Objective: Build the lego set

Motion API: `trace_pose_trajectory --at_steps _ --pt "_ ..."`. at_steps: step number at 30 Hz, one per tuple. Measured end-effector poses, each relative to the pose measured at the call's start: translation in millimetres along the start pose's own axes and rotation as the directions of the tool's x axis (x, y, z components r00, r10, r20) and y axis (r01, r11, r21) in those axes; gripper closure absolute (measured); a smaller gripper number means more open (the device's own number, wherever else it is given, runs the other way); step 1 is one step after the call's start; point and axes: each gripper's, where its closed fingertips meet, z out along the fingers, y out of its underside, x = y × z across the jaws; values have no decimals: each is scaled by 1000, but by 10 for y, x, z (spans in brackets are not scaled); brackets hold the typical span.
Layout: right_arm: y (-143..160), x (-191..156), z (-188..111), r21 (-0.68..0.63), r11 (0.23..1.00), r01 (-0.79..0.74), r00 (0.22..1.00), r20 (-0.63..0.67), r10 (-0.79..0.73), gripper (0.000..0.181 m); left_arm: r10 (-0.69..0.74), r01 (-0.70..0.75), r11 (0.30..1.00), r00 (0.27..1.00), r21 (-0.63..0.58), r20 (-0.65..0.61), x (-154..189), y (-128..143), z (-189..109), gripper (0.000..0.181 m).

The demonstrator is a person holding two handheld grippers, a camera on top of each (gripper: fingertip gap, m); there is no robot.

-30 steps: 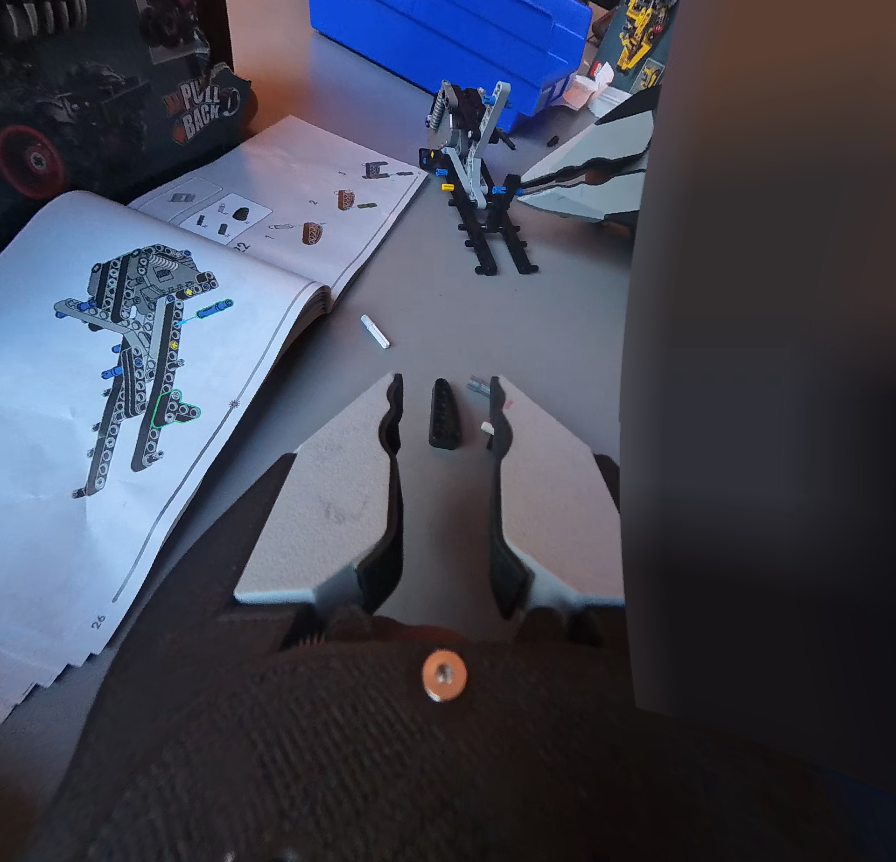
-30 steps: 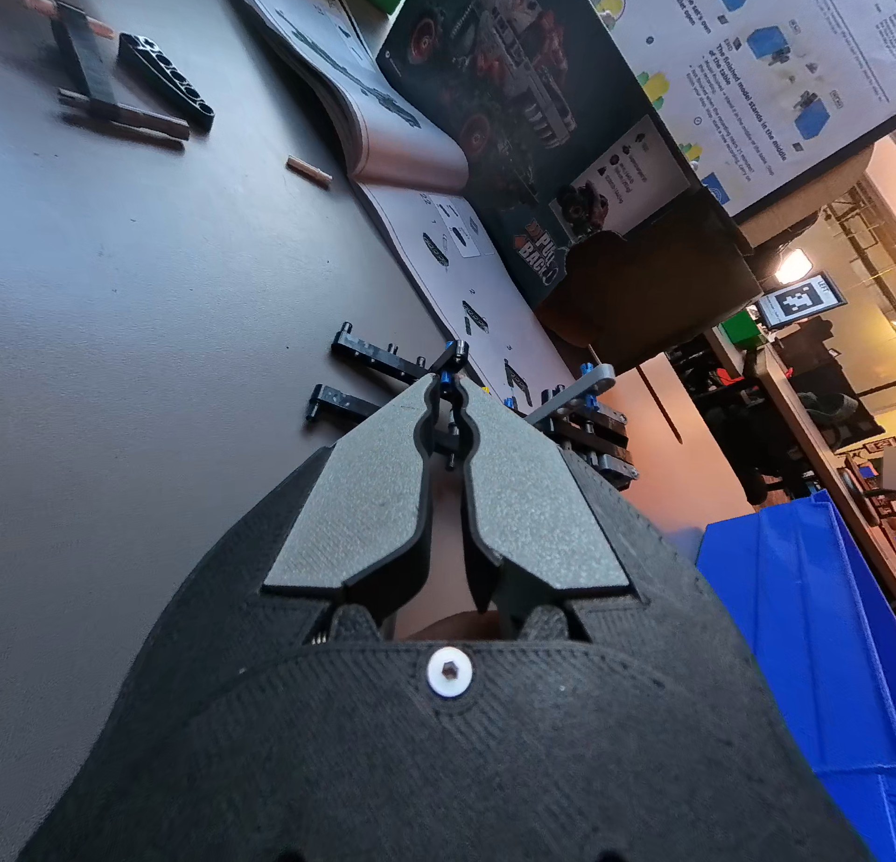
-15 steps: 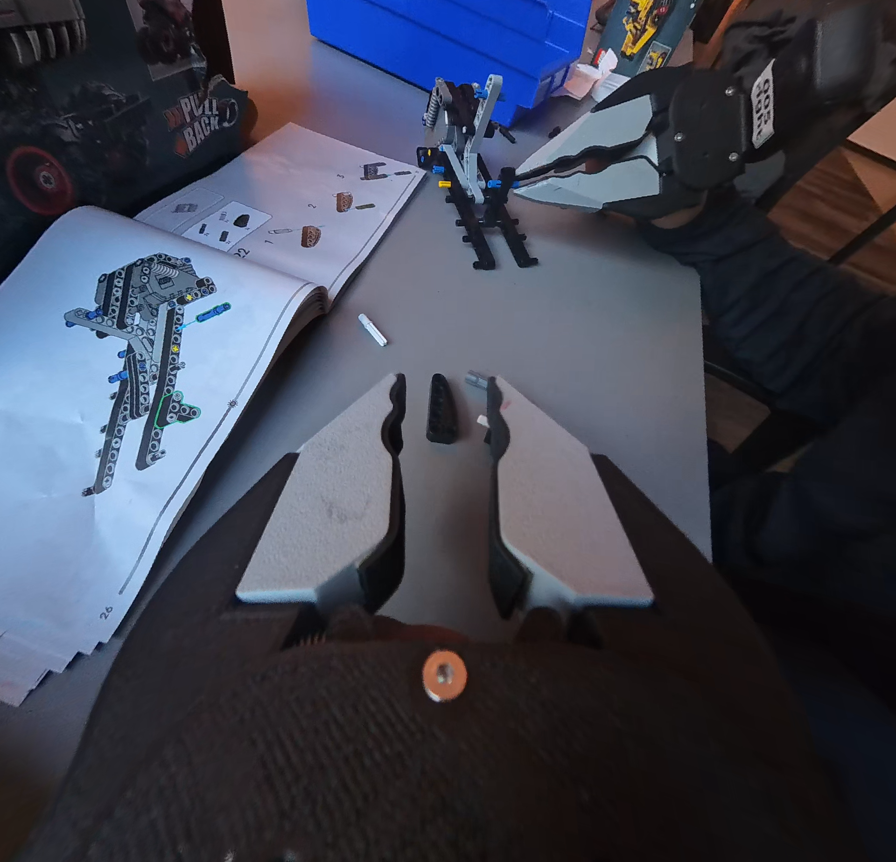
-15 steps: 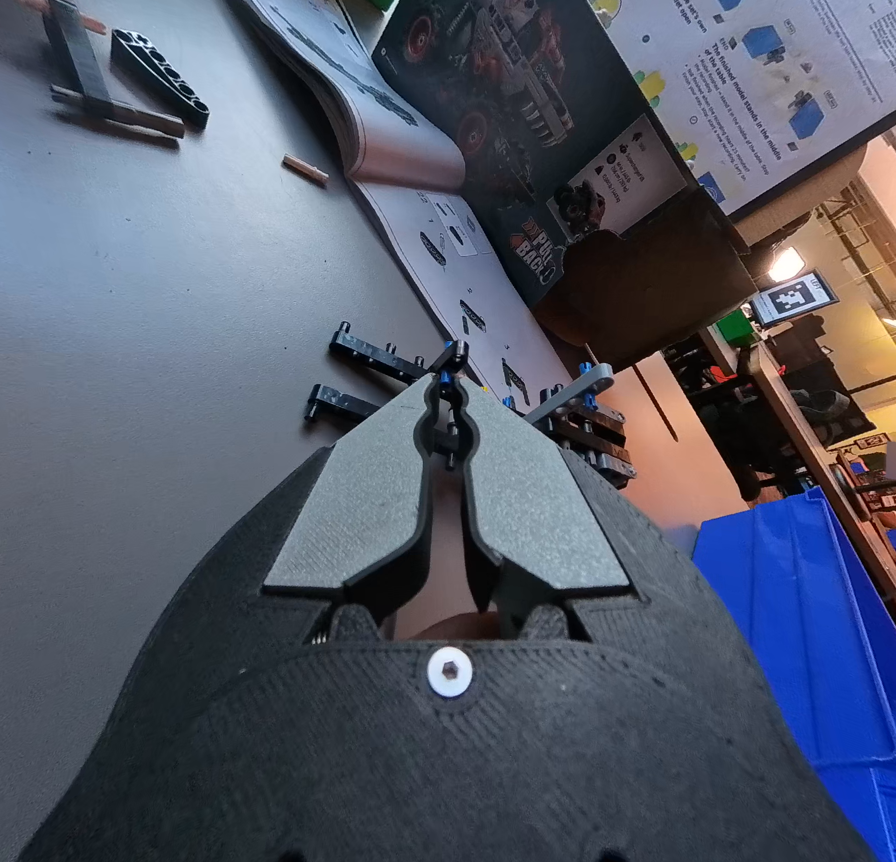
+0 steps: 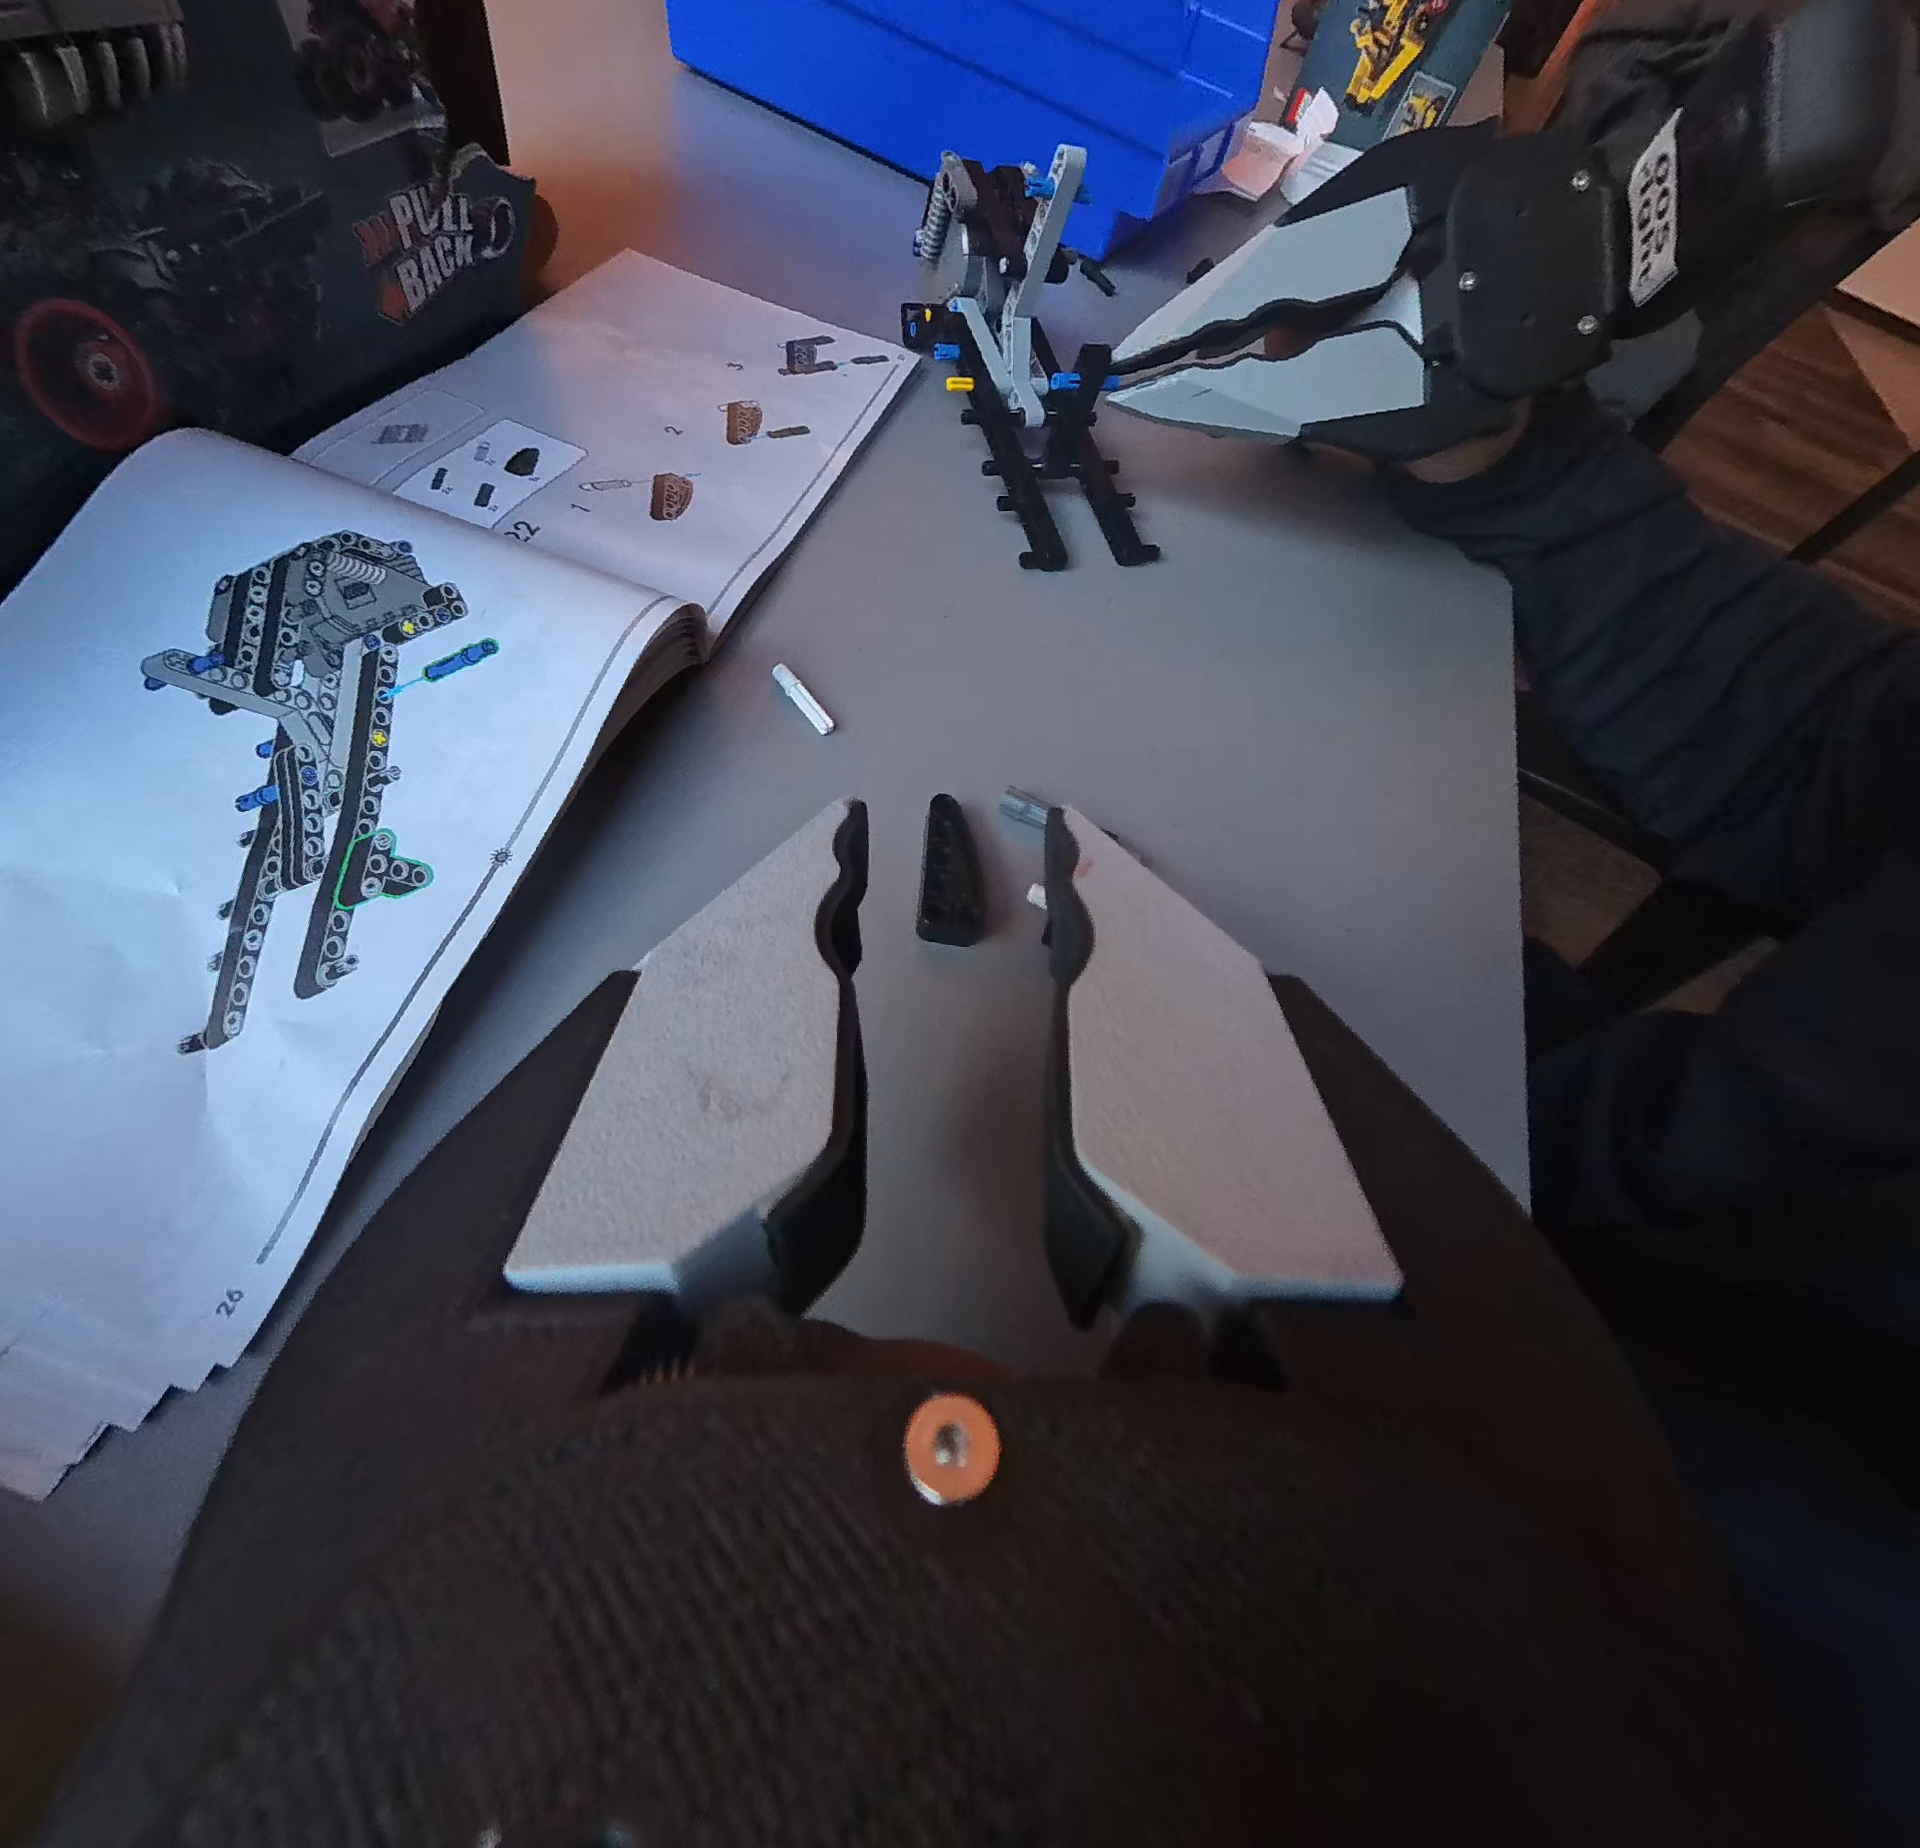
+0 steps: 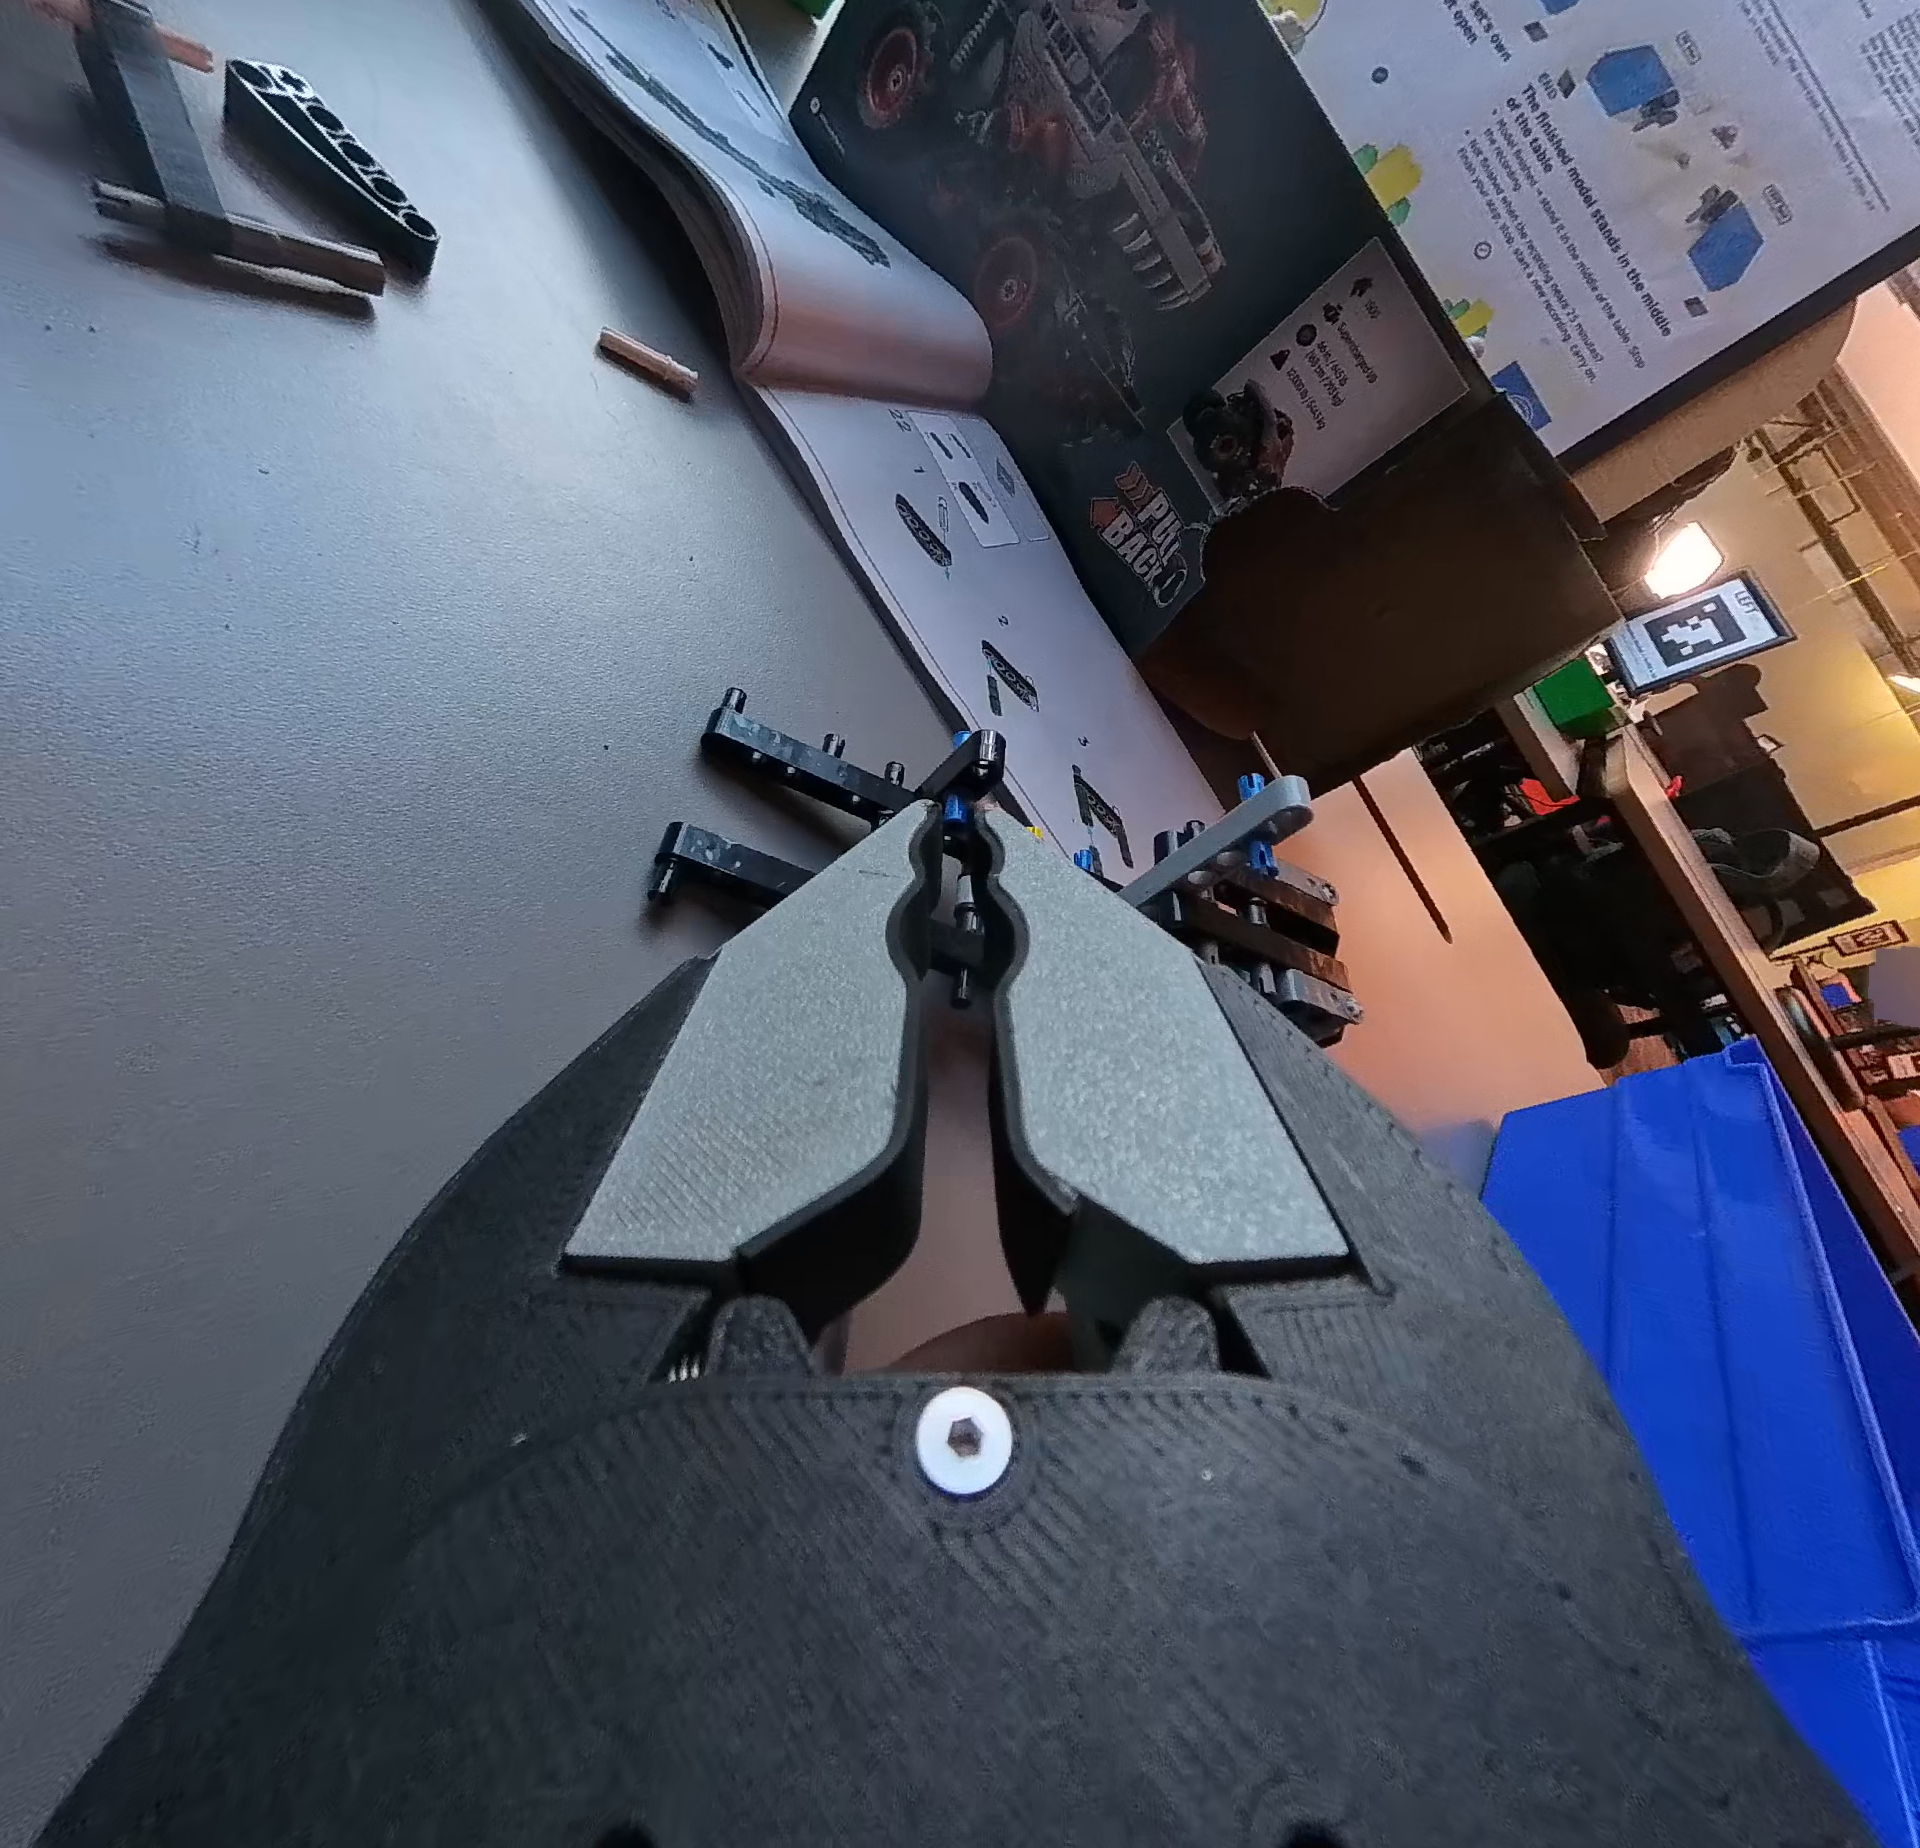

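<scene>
My left gripper [image 5: 951, 837] is open and hangs low over the grey table [image 5: 1247, 707]. A small black angled beam [image 5: 948, 873] lies flat between its fingertips, untouched; it also shows in the right wrist view [image 6: 327, 162]. A small piece with two light axles [image 6: 166, 167] lies beside it, mostly hidden by my right finger in the left wrist view. My right gripper [image 6: 961, 832] is shut on a black arm with a blue pin on the part-built model [image 6: 1236, 863]. That model [image 5: 1023, 344] stands at the far middle, with the right gripper [image 5: 1114, 390] at its side.
An open instruction booklet [image 5: 312, 759] lies on the left, with the set's dark box [image 5: 208, 188] behind it. A light axle pin [image 5: 802, 699] lies loose by the booklet. A blue bin [image 5: 966, 53] stands at the back. A person's dark sleeve [image 5: 1683, 655] is at the right. There is about 20 centimeters between the tips of the two grippers.
Almost nothing. Both grippers keep their places and states; the views have only drifted slightly.
</scene>
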Motion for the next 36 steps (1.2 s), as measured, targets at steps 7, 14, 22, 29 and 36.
trace_pose_trajectory --at_steps 7,14,22,29,36 --pt "1 0 0 0 1000 0 1000 0 0 180 -2 2 1000 1000 -1 -1 0 0 1 150" --pt "0 0 0 0 1000 0 1000 -1 0 180 3 -3 1000 1000 3 1 4 -3 -5 150" --pt "-5 -7 -4 1 1000 2 1000 1 -2 180 3 -3 1000 1000 -11 0 6 14 7 150" --pt "-20 -23 2 4 1000 4 1000 5 -4 180 23 -23 1000 1000 -3 10 10 -11 31 150" --pt "-56 -51 -7 21 1000 4 1000 18 -5 180 219 -219 976 973 -1 72 36 -128 180 148"
